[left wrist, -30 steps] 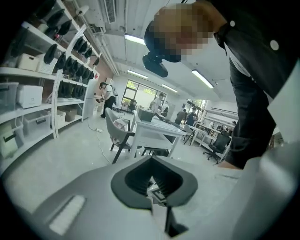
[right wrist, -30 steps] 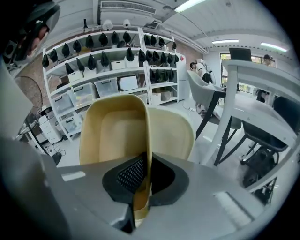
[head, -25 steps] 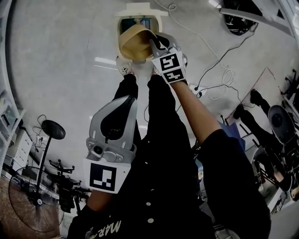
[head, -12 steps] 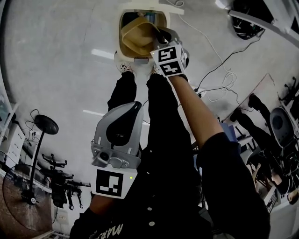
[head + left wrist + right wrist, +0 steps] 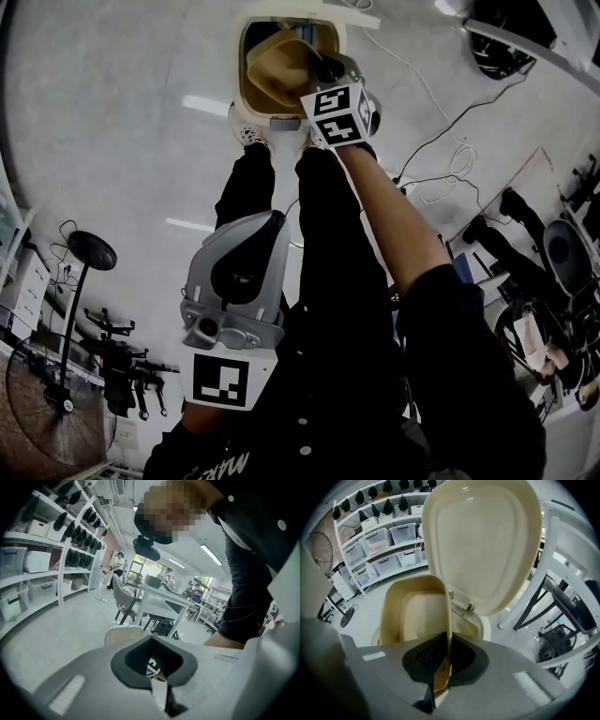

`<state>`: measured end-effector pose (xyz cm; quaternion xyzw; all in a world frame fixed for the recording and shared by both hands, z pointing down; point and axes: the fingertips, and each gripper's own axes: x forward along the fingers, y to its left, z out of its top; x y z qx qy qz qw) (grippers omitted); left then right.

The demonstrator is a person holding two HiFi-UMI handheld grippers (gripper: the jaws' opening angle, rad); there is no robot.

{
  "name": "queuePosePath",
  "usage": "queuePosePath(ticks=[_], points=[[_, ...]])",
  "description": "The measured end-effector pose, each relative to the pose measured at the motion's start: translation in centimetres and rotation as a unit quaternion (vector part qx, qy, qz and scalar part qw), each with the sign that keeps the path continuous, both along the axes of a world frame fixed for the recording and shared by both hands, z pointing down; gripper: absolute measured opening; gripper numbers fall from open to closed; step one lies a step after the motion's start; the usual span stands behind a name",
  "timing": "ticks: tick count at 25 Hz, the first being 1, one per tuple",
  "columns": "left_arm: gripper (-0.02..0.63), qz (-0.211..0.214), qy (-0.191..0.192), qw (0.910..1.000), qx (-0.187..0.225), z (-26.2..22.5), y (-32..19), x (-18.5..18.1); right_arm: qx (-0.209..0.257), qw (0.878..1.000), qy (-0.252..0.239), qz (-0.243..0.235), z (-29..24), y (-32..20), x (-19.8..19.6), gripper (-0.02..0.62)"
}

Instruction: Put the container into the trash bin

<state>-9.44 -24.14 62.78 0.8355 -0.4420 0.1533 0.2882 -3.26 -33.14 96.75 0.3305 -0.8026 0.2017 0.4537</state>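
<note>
Two grippers: right gripper clamps container wall over open trash bin; left gripper closed, empty.

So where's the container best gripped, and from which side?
By its thin side wall at the rim, coming over the open edge, one jaw inside and one outside. The container is a wide open tub, likely too broad to span; the right tongs pinch it that way.

container plain tan | trash bin cream, lid cream | right gripper and left gripper grey, black ribbed pads, cubes with black-and-white squares | trousers black | floor pale grey
</note>
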Motion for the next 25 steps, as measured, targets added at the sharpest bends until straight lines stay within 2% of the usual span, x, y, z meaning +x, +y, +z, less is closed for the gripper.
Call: queuePosePath(ticks=[7,8,9,10,16,20,25], points=[[0.002,0.003,0.001,1.0,0.008,-0.2,0.1,0.3,-0.006,1.0,0.0,-0.009,0.7,0.8,-0.4,0.028],[0.002,0.003,0.0,1.0,0.009,-0.2,0.1,0.4,-0.008,1.0,-0.002,-0.009,0.8,0.9,-0.5,0.11],[0.002,0.003,0.0,0.9999,0.01,-0.3,0.2,0.4,-0.012,1.0,-0.006,-0.009,0.8,1.1,-0.6,0.219],[0.002,0.002,0.001,0.9999,0.011,-0.3,0.3,0.5,-0.015,1.0,-0.011,-0.01,0.8,1.3,-0.7,0.245],[0.002,0.002,0.0,0.9999,0.014,-0.4,0.4,0.8,-0.016,0.999,-0.019,-0.022,0.3,1.8,-0.8,0.227],[0.002,0.004,-0.002,0.9998,0.02,-1.0,0.8,1.0,-0.007,0.999,-0.028,-0.03,-1.1,2.0,-1.0,0.142],[0.002,0.003,-0.009,0.9995,0.031,-2.6,0.9,0.8,0.003,0.998,-0.047,-0.04,-3.9,2.0,-1.6,0.099]])
